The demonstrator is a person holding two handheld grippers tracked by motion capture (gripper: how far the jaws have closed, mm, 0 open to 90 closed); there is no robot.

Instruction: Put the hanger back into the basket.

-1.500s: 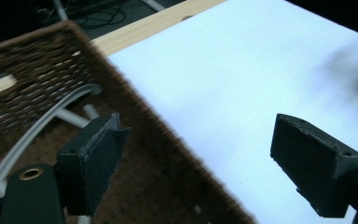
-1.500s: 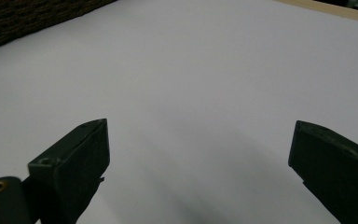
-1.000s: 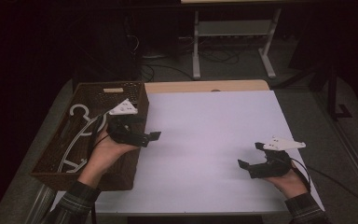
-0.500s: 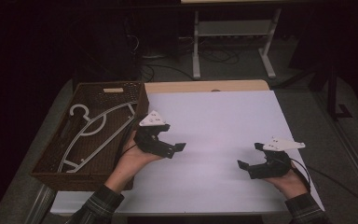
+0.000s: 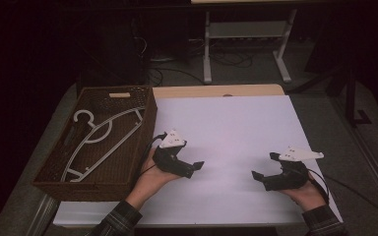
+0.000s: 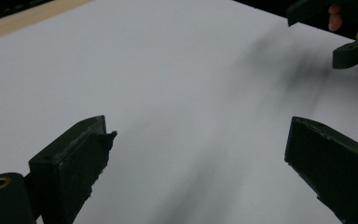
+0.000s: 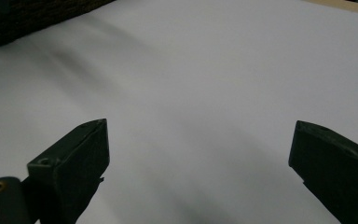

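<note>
My left gripper point(image 5: 193, 167) has swung out of the wicker basket point(image 5: 140, 142) to the white sheet point(image 5: 226, 128) — jaws wide, empty. My right gripper point(image 5: 263, 172), lower right, gapes too; the white hanger point(image 5: 103, 140) lies in the basket at left.

No text, brand, number or sign can be read. The small pale tag point(image 5: 119, 95) on the far rim of the wicker basket point(image 5: 54, 173) is too blurred to make out.
</note>
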